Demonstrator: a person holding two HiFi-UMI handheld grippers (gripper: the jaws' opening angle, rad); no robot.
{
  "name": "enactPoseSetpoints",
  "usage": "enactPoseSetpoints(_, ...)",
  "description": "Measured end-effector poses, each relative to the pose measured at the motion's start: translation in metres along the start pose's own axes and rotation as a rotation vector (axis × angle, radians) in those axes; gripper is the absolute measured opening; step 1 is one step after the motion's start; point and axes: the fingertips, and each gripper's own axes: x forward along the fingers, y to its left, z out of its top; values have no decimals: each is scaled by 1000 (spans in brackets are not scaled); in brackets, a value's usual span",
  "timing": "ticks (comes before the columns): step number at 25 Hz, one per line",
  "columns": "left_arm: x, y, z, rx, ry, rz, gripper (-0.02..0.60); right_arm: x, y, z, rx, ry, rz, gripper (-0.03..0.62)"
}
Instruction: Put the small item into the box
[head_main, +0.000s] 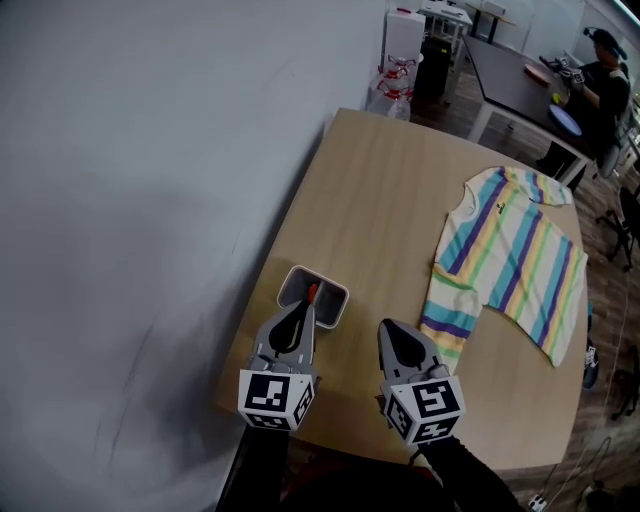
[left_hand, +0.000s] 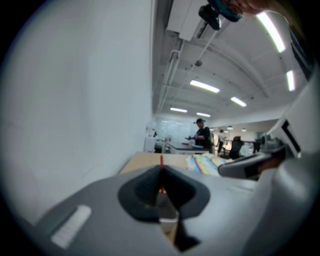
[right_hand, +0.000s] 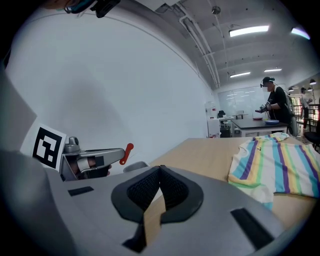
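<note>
A small red item is pinched at the tip of my left gripper, which is shut on it. It hangs over the open white box near the table's left edge. In the left gripper view the red item stands up thin between the closed jaw tips. The right gripper view shows the red item above the box's rim. My right gripper hovers to the right of the box, shut, with nothing between its jaws.
A striped T-shirt lies flat on the right half of the wooden table. A grey wall runs along the table's left side. Beyond, a person works at a dark table.
</note>
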Motion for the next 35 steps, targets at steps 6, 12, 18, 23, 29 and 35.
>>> enactPoseSetpoints(6, 19, -2, -15, -7, 46, -24, 9, 11, -4, -7, 10, 27, -1, 8)
enactPoseSetpoints(12, 31, -6, -34, -7, 90, -34, 9, 22, -7, -15, 15, 49, 5, 8)
enactPoseSetpoints(18, 40, -4, -52, -4, 137, -25, 9, 32, -7, -24, 14, 77, 14, 8)
enactPoseSetpoints(23, 45, -4, -60, 7, 161, -29, 9, 38, -6, -30, 11, 96, 18, 8)
enactPoseSetpoints(29, 50, -7, -66, 31, 198, -30, 11, 42, -9, -38, 13, 122, 11, 8)
enactPoseSetpoints(35, 56, -12, -70, 110, 251, -31, 11, 43, -13, -42, 15, 136, 2, 8)
